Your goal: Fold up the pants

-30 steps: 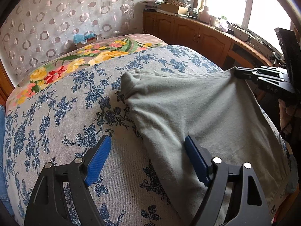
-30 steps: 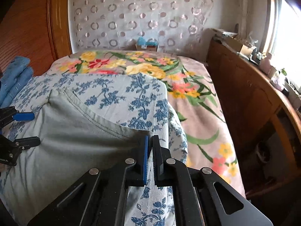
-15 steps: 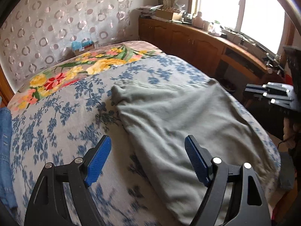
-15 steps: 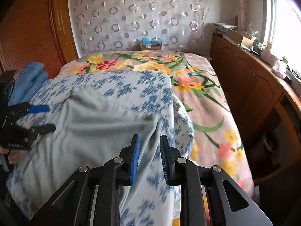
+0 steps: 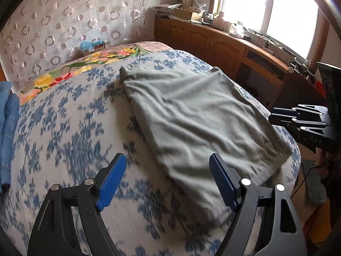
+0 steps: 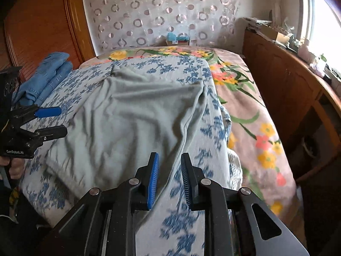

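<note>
Grey-green pants lie folded flat on the blue-flowered bed sheet. My left gripper hangs open and wide above the near edge of the pants, nothing between its fingers. The right gripper stands a little open over the right edge of the pants, its pads pressing on nothing. Each gripper shows in the other's view: the right gripper at the bed's right side, the left gripper at the left edge of the pants.
Folded blue jeans lie at the sheet's left, by the wooden headboard. A flowered blanket covers the bed's right part. Wooden cabinets with clutter run under the window. A small box sits at the far wall.
The right gripper, shut on the pants' corner a second ago, has let go and opened slightly. Both grippers have drawn back from the bed; the pants now lie flat.
</note>
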A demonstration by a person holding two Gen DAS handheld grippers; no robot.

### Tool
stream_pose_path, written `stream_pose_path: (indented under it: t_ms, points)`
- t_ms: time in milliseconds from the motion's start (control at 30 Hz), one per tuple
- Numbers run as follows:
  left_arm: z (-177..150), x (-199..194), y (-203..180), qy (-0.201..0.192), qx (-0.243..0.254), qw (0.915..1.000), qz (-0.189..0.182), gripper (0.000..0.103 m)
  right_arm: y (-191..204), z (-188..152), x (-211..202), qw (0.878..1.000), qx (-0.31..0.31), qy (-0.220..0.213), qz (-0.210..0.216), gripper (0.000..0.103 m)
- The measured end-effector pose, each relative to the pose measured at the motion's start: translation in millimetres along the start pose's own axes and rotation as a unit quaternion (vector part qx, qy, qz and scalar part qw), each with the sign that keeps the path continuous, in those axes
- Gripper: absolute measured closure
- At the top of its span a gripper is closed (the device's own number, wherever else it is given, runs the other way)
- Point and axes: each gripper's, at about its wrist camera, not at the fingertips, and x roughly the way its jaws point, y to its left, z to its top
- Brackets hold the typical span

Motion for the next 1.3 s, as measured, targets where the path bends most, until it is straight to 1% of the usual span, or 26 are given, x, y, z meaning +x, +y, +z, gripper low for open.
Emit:
stream_pose_path:
  t_ms: [133, 267, 367, 400, 467, 533, 600, 733, 767, 800, 833, 867, 900, 967, 1033, 1100, 1167, 1267, 1300]
  points:
    - [-14, -8, -3, -0.001, -0.004, 1.0000, 0.004, 0.022, 4, -12, -9, 1.000, 0.015, 0.005, 0.002, 0.081]
    - [-27, -18, -8, -0.011, -0.017, 0.9997, -0.010, 0.023, 14, -21, -18, 1.000, 0.029, 0.005, 0.009, 0.081]
    - [-33, -22, -10, -0.015, -0.030, 0.9992, -0.022, 0.033, 20, -28, -25, 0.999, 0.035, 0.002, 0.012, 0.081]
    - [-34, -23, -9, -0.016, -0.035, 0.9989, -0.026, 0.035, 21, -30, -27, 0.999, 0.036, 0.001, 0.010, 0.081]
    - [-36, -22, -10, -0.014, -0.041, 0.9985, -0.031, 0.047, 26, -35, -30, 0.999, 0.035, 0.000, 0.009, 0.081]
    - [-40, -18, -10, -0.006, -0.048, 0.9982, -0.035, 0.051, 26, -39, -31, 0.999, 0.036, 0.001, 0.007, 0.081]
    - [-43, -14, -13, 0.002, -0.052, 0.9979, -0.039, 0.052, 26, -42, -31, 0.999, 0.040, 0.002, 0.011, 0.081]
    - [-46, -10, -17, 0.006, -0.060, 0.9968, -0.053, 0.052, 26, -46, -30, 0.999, 0.045, -0.003, 0.020, 0.081]
    - [-47, -10, -21, 0.004, -0.057, 0.9973, -0.045, 0.052, 26, -47, -29, 0.999, 0.045, -0.005, 0.022, 0.081]
    - [-46, -10, -22, 0.003, -0.056, 0.9975, -0.042, 0.052, 27, -49, -29, 0.999, 0.045, -0.010, 0.026, 0.085]
    - [-46, -10, -24, 0.004, -0.054, 0.9977, -0.040, 0.056, 29, -50, -29, 0.998, 0.043, -0.014, 0.033, 0.093]
    - [-47, -10, -26, 0.004, -0.053, 0.9977, -0.041, 0.066, 30, -51, -31, 0.998, 0.039, -0.022, 0.034, 0.093]
    - [-47, -10, -28, 0.004, -0.051, 0.9980, -0.038, 0.070, 33, -52, -34, 0.998, 0.036, -0.032, 0.032, 0.094]
    - [-47, -12, -29, -0.001, -0.047, 0.9985, -0.029, 0.083, 35, -53, -39, 0.997, 0.038, -0.049, 0.041, 0.095]
    - [-48, -19, -29, -0.011, -0.049, 0.9985, -0.021, 0.088, 38, -55, -45, 0.996, 0.037, -0.061, 0.049, 0.096]
    - [-49, -24, -27, -0.019, -0.054, 0.9982, -0.019, 0.089, 38, -59, -48, 0.996, 0.040, -0.065, 0.049, 0.096]
    - [-51, -25, -25, -0.018, -0.058, 0.9980, -0.017, 0.089, 38, -64, -48, 0.996, 0.040, -0.067, 0.047, 0.096]
    - [-55, -23, -24, -0.012, -0.064, 0.9978, -0.014, 0.089, 38, -72, -45, 0.997, 0.044, -0.066, 0.017, 0.094]
    - [-55, -22, -24, -0.010, -0.065, 0.9978, -0.013, 0.089, 36, -74, -43, 0.996, 0.051, -0.064, 0.019, 0.088]
